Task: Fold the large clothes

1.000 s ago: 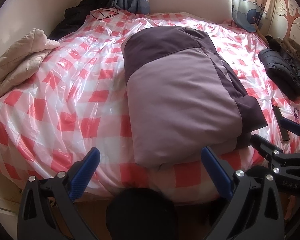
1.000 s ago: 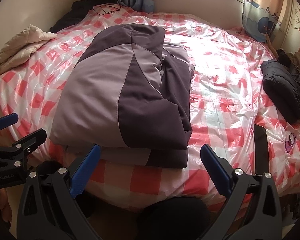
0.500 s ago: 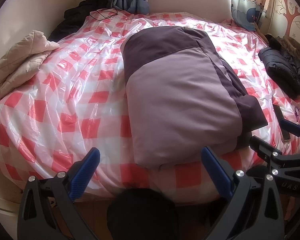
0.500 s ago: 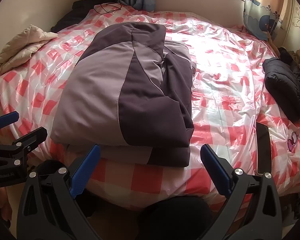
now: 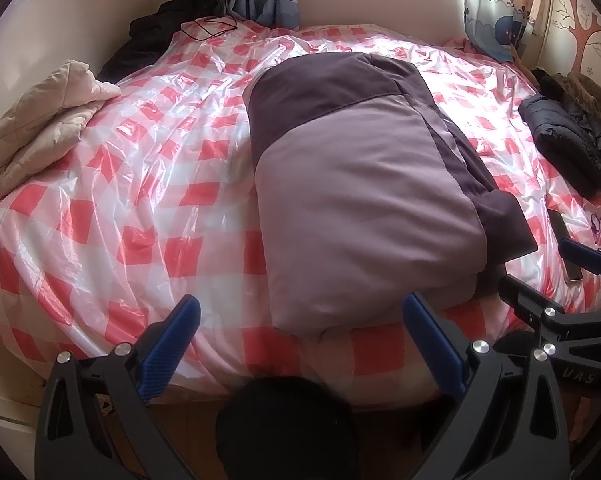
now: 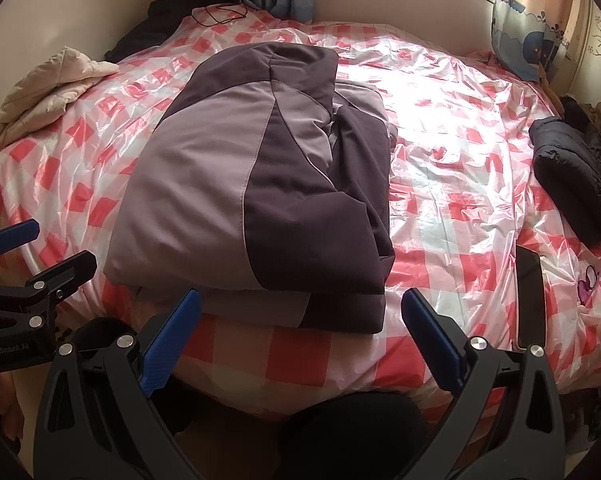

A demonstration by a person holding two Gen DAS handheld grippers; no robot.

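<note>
Hovering off the bed's near edge, both tools, left and right, were spread wide and empty, with the folded jacket lying dead ahead, long axis running away from me, a bit nearer the right one.
</note>
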